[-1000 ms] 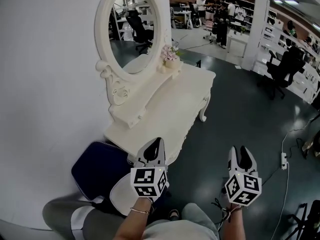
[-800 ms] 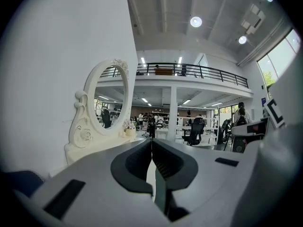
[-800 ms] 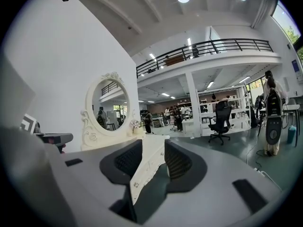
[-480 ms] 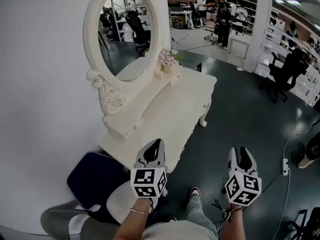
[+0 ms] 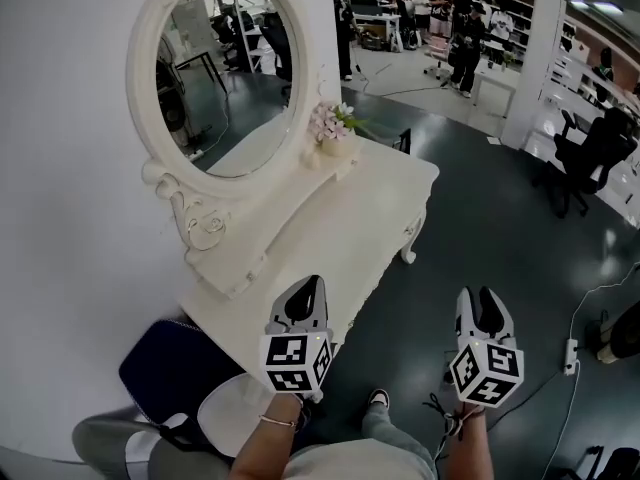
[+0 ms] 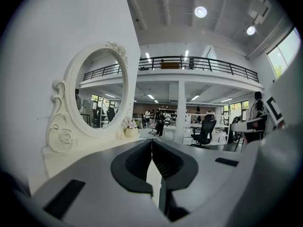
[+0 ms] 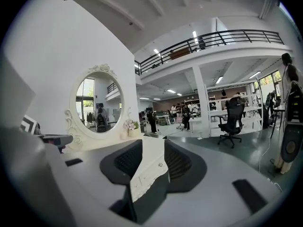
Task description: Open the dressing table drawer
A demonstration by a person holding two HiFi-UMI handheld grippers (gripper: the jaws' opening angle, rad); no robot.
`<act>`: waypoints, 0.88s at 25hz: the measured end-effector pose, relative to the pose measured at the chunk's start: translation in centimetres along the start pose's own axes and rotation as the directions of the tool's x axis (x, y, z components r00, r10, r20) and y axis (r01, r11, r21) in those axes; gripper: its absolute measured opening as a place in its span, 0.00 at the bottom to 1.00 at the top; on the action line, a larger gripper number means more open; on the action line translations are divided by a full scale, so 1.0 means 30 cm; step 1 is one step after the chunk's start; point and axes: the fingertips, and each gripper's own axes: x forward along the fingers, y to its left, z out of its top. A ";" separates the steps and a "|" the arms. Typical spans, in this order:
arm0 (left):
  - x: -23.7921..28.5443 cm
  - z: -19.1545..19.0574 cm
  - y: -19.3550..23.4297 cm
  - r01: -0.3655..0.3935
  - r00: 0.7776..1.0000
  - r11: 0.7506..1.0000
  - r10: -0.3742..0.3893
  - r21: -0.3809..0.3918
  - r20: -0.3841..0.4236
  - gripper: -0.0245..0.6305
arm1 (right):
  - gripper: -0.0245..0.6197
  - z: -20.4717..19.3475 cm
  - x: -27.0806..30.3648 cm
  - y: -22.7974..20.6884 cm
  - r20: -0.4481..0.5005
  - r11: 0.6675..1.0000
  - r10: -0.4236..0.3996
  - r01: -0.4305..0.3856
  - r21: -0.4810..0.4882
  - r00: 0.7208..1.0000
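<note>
A cream dressing table (image 5: 345, 223) with an oval mirror (image 5: 225, 78) stands against the white wall. Its front apron, with a small round drawer knob (image 7: 160, 165), shows between the right jaws, still some way off. My left gripper (image 5: 309, 288) hovers over the table's near corner with its jaws together and nothing in them; the left gripper view shows the tips (image 6: 151, 142) touching. My right gripper (image 5: 478, 298) hangs over the dark floor to the table's right, jaws apart and empty (image 7: 149, 150).
A pot of pink flowers (image 5: 333, 124) sits at the table's far end. A dark blue stool (image 5: 165, 366) stands at the near left of the table. A black office chair (image 5: 590, 158) and a floor power strip (image 5: 573, 350) lie right. People stand far back.
The table and mirror have drawn nearer and slid left in the head view as both grippers travelled forward together. Neither gripper's jaws have visibly changed.
</note>
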 end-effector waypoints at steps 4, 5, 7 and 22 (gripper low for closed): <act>0.127 0.016 -0.030 -0.020 1.000 1.000 0.020 -0.003 -0.003 0.07 | 0.27 0.034 0.123 -0.074 -0.008 1.000 0.018 -0.018 -0.003 1.000; 0.156 0.018 -0.038 -0.025 1.000 1.000 0.025 -0.005 -0.004 0.07 | 0.27 0.040 0.152 -0.092 -0.011 1.000 0.021 -0.022 -0.004 1.000; 0.216 0.021 -0.049 -0.033 0.999 0.999 0.033 -0.008 -0.005 0.07 | 0.27 0.051 0.212 -0.122 -0.015 1.000 0.030 -0.031 -0.007 0.999; 0.533 0.036 -0.058 -0.106 0.994 0.994 0.106 -0.016 -0.011 0.07 | 0.28 0.113 0.565 -0.270 -0.024 0.996 0.088 -0.089 -0.013 0.996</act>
